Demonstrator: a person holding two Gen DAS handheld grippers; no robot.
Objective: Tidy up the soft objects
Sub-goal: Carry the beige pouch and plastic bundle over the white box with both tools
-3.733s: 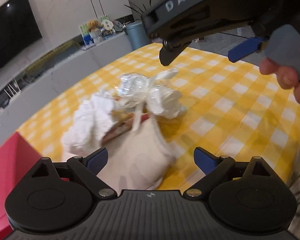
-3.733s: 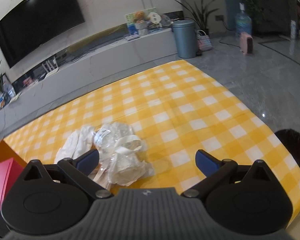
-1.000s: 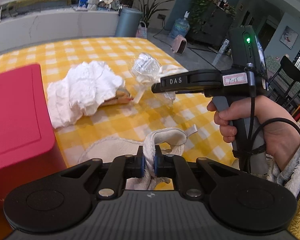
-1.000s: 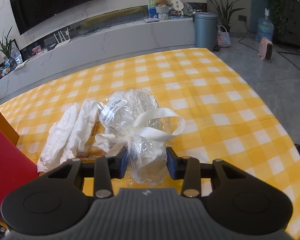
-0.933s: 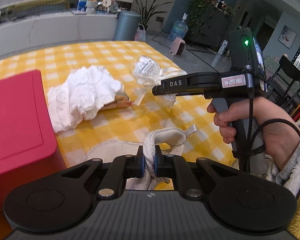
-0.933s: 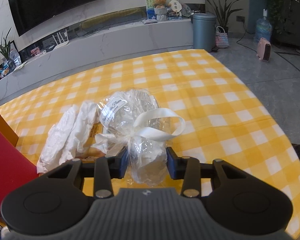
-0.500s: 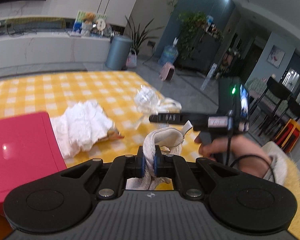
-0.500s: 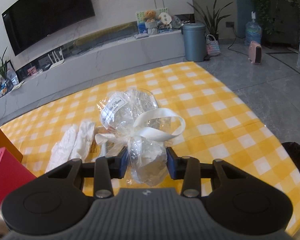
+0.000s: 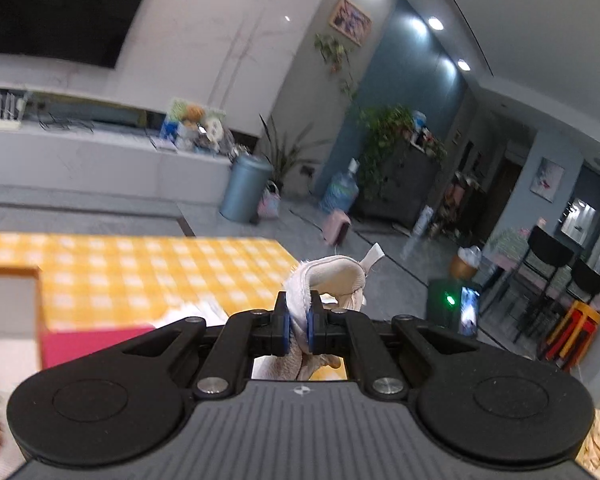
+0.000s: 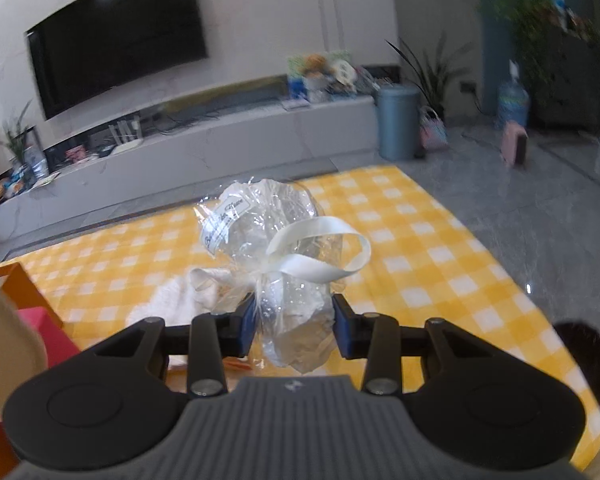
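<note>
In the left wrist view my left gripper (image 9: 296,326) is shut on a cream folded cloth (image 9: 332,276), held in the air above the yellow checked table (image 9: 148,276). In the right wrist view my right gripper (image 10: 294,324) is shut on a clear cellophane bundle (image 10: 268,224) tied with a white ribbon (image 10: 320,256), lifted clear of the table (image 10: 420,240). A white crumpled cloth (image 10: 172,296) lies on the table below and left of that bundle; its edge also shows as a white cloth (image 9: 198,312) in the left wrist view.
A red box (image 9: 96,340) stands at the table's left, also seen as the red box (image 10: 48,332) in the right wrist view. An orange box edge (image 10: 16,284) rises behind it. The other handle's green light (image 9: 449,301) glows at the right. A blurred pale shape (image 10: 4,328) fills the left edge.
Both grippers have risen with their loads. The cream cloth has come off the table and the left view has tilted up towards the room. The cellophane bundle has lifted clear of the table.
</note>
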